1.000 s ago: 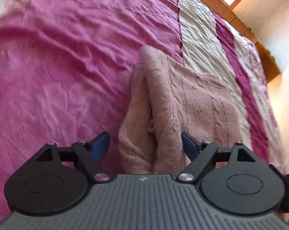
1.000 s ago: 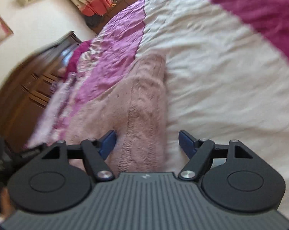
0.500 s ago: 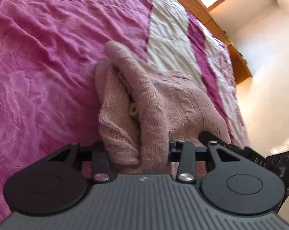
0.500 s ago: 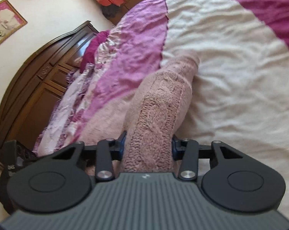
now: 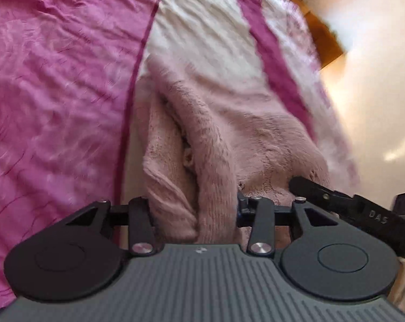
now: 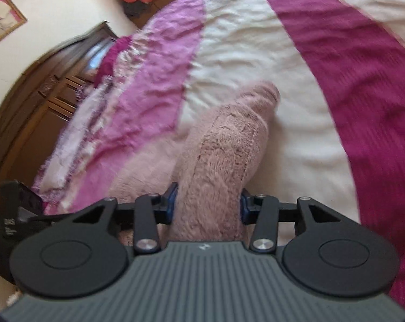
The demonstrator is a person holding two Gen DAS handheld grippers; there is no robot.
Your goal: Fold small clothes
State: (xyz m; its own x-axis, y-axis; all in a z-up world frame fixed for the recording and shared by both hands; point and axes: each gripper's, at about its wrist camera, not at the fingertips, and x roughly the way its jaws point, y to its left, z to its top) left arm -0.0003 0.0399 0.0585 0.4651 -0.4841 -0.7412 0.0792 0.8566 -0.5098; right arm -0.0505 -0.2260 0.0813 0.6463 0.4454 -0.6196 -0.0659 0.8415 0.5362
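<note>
A fuzzy pale-pink knit sweater (image 5: pixel 229 123) lies on the bed, partly folded into a long bundle. My left gripper (image 5: pixel 193 206) is shut on its near edge, with thick folds bunched between the jaws. My right gripper (image 6: pixel 207 204) is shut on another part of the same sweater (image 6: pixel 229 145), which rises as a raised ridge ahead of it. The right gripper's body also shows at the right edge of the left wrist view (image 5: pixel 363 209), close beside the left one.
The bed cover has magenta (image 5: pixel 55 80) and cream (image 6: pixel 256 53) stripes. A dark wooden headboard (image 6: pixel 36 112) stands at the left in the right wrist view. The bed's far edge and a wooden frame (image 5: pixel 326 35) show at the upper right in the left wrist view.
Both grippers went from open around the sweater to shut on it. They then lifted and dragged it across the bed, from the magenta stripe onto the cream one.
</note>
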